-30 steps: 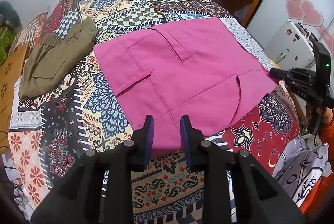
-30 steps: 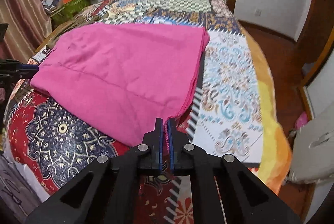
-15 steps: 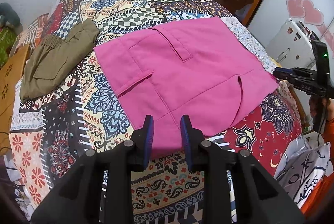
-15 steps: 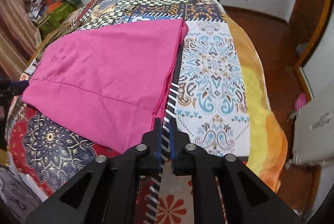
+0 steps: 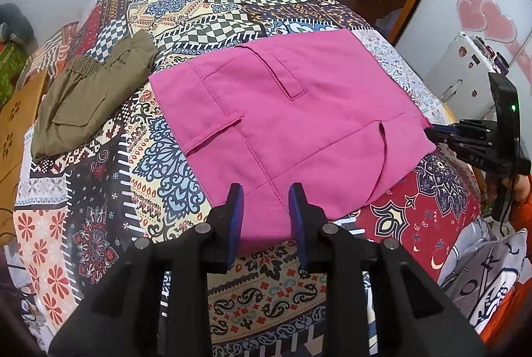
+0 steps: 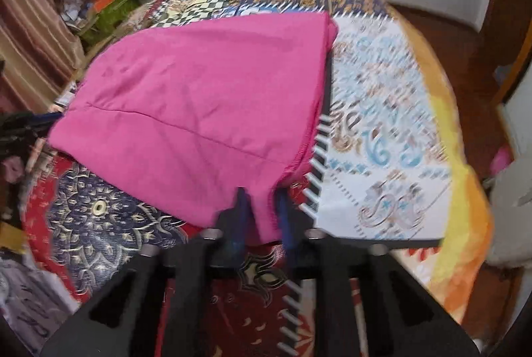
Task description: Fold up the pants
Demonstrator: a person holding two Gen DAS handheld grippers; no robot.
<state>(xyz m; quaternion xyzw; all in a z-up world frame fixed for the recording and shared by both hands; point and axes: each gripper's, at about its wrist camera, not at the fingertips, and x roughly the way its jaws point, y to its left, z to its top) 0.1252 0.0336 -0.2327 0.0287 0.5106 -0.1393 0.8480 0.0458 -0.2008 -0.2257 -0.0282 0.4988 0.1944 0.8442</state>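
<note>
The bed (image 5: 99,177) carries a multicoloured patchwork cover and fills most of both views. The pink pants (image 5: 292,127), folded into a flat rectangle, lie near the bed's foot, with pocket flaps and seams facing up. A second garment, the olive pants (image 5: 86,97), lies folded to the left, apart from the pink pair. The left claw (image 5: 266,210) is spread, with the near edge of the pink pants between its fingers and no contact visible. The right claw (image 6: 261,214) is also spread, straddling the near corner of the pink pants (image 6: 199,110); this view is motion-blurred.
</note>
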